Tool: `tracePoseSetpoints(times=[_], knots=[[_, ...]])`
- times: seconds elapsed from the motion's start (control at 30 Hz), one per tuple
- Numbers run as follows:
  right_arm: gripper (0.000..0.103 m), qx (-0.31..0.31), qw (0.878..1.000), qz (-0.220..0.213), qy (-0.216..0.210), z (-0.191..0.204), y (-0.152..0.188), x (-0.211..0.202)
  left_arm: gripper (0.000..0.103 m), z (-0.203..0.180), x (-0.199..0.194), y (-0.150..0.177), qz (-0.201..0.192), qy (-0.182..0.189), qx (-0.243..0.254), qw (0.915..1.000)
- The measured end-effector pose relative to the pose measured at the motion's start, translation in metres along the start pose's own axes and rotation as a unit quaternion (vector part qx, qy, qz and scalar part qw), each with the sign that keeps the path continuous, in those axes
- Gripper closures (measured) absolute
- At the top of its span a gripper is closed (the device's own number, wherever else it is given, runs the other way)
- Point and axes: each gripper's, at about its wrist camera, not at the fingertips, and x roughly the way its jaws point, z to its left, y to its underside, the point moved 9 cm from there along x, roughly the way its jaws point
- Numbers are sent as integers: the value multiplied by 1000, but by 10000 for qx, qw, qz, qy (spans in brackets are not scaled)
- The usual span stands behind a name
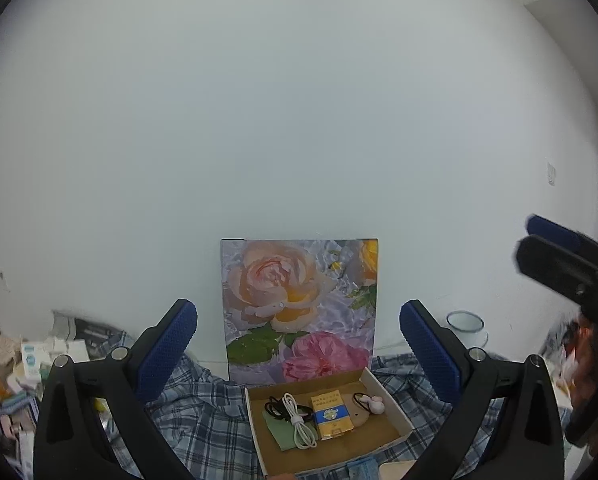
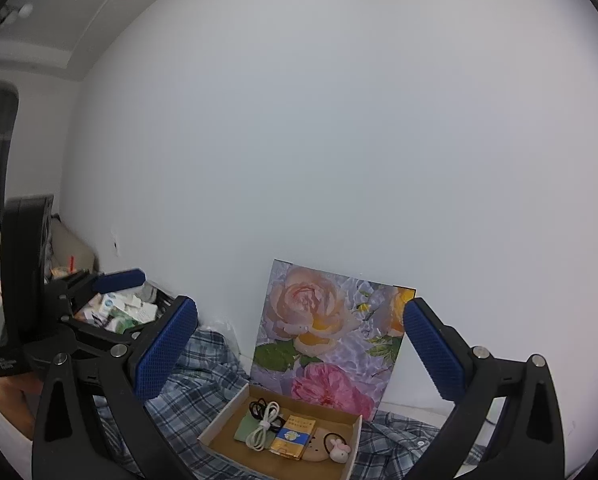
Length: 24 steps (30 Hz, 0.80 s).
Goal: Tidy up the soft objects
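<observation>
A shallow cardboard box [image 1: 395,404] [image 2: 219,420] lies on a blue plaid cloth [image 1: 203,412] [image 2: 203,384]. Inside it lie a coiled white cable [image 1: 299,420] [image 2: 263,424], a black hair tie [image 1: 274,405] [image 2: 255,406], a green cloth [image 1: 283,432] [image 2: 246,430], a yellow and blue packet [image 1: 331,414] [image 2: 293,438] and a pink bunny hair tie [image 1: 373,402] [image 2: 339,452]. My left gripper [image 1: 299,344] hangs open above the box, nothing between its fingers. My right gripper [image 2: 301,344] is open and empty too, raised over the box; it shows in the left wrist view as a dark shape [image 1: 567,272] at the right.
A flower-print board [image 1: 299,308] [image 2: 331,332] leans against the white wall behind the box. A heap of small cartons [image 1: 39,356] [image 2: 119,308] sits at the left. A white enamel mug [image 1: 467,326] stands at the right by the wall.
</observation>
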Motion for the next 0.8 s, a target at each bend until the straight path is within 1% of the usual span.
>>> tracePoseSetpoints(times=[0.1,0.27,0.53,0.63,0.8], knots=[[0,198,9998,-66,22,-7,1,-15,0,-4,-5,8,120,44,3,9999],[0,201,9997,-10,136,-12,14,-31,0,-10,-12,23,271,-81,201,9994],[0,152,9990,361,205,-10,55,-34,0,-16,-12,48,588,-56,268,9979],[0,188,9984,507,194,-10,72,-34,0,-16,-6,59,713,-61,301,9970],[0,196,9960,852,157,-12,107,-25,0,-15,12,88,1077,-69,278,9938]])
